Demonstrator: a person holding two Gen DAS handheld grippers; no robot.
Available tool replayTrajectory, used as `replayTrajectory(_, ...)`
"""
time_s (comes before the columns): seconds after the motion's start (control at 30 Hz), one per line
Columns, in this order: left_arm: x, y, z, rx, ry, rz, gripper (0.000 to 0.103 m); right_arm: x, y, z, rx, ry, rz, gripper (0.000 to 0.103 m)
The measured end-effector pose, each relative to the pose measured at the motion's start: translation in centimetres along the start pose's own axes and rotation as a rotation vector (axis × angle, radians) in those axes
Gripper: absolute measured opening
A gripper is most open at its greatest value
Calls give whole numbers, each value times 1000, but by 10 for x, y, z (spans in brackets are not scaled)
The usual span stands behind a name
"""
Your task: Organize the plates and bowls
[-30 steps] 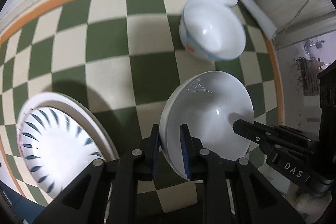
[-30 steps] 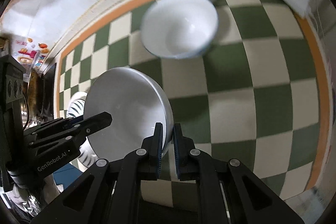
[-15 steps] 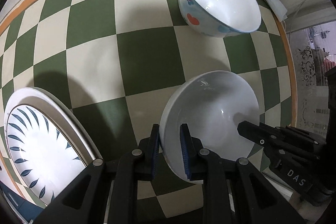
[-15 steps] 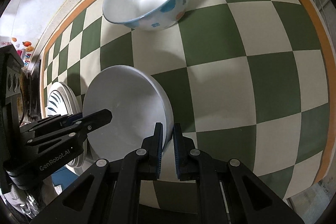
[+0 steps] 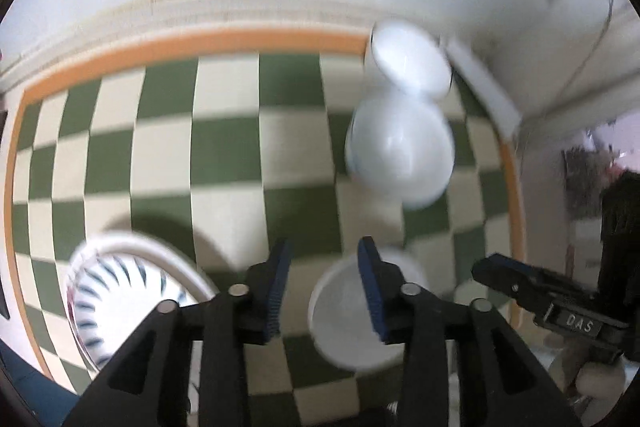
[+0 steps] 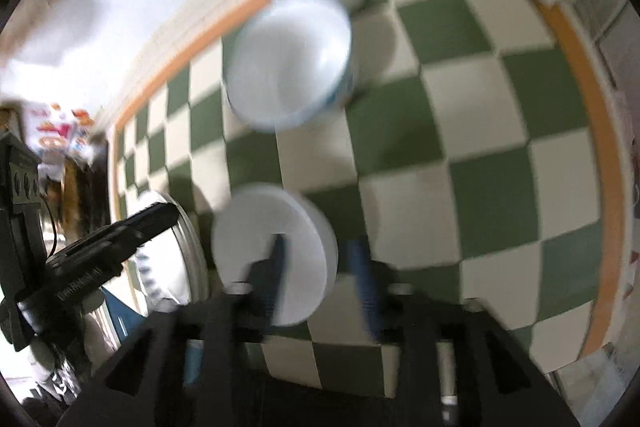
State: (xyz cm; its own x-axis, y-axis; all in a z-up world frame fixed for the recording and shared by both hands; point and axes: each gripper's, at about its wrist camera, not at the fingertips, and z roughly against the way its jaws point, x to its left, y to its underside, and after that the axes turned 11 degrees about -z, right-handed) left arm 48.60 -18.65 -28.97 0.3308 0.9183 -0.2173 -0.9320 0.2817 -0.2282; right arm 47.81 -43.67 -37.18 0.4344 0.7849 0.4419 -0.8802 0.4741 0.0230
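Plate (image 5: pixel 344 319), plain white and shallow, lies on the green-and-cream checked bench (image 5: pixel 224 155) close to its near edge, blurred in both wrist views. In the left wrist view its rim shows between and under the blue-padded fingers of the left tongs (image 5: pixel 324 287); their jaws are opening, the pads stand apart from the rim and nothing is gripped. In the right wrist view the same plate (image 6: pixel 276 255) sits partly behind the left finger of the right tongs (image 6: pixel 316 279), whose jaws are also opening; the plate's edge reaches into the gap, but the pads do not press on it. Each pair of tongs appears at the side of the other's view as a black arm.

Beside the plain plate, toward the bench's near left corner, a larger white plate with dark blue feather strokes (image 5: pixel 132 299) rests inside a wider white rim.

Farther across the bench, toward the far right corner, stands a white bowl (image 5: pixel 400 151) with a thin blue rim, and just behind it, almost touching, a second white bowl (image 5: pixel 408 63) sits against the orange border at the far edge. A white folded strip (image 5: pixel 484 87) lies along the right edge beside them.
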Motion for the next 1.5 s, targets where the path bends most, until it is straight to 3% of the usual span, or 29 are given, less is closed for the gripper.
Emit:
replayTrajectory(0.1, 3, -29, -9, 1, -1, 1, 36, 3, -26, 11, -34, -17, -16, 58)
replayTrajectory(0.33, 6, -75, -69, 109, 14, -2, 36, 0, -87, -9, -43, -8, -51, 58)
replayTrajectory(0.53, 2, -83, -114, 200, 36, -11, 36, -6, -113, -48, 0, 6, -69, 58)
replayTrajectory(0.63, 1, -82, -125, 207, 31, -21, 36, -6, -117, -63, 5, 10, -75, 55)
replayTrajectory(0.7, 1, -82, -130, 201, 25, -26, 30, -5, -119, -70, -4, 15, -76, 44)
replayTrajectory(0.73, 0, -82, -131, 199, 21, -36, 20, -6, -119, -72, -5, 17, -82, 34)
replayTrajectory(0.77, -1, -81, -133, 202, 19, -50, 17, -5, -116, -74, -1, 8, -84, 24)
replayTrajectory(0.87, -4, -80, -133, 196, 21, -72, 12, 0, -111, -75, -16, 1, -80, 11)
replayTrajectory(1.2, -14, -78, -109, 154, -12, -99, 11, 24, -104, -74, -40, 36, -39, 10)
replayTrajectory(1.5, -29, -67, -46, 67, -10, -123, 11, 51, -72, -23, -108, 13, 9, 10)
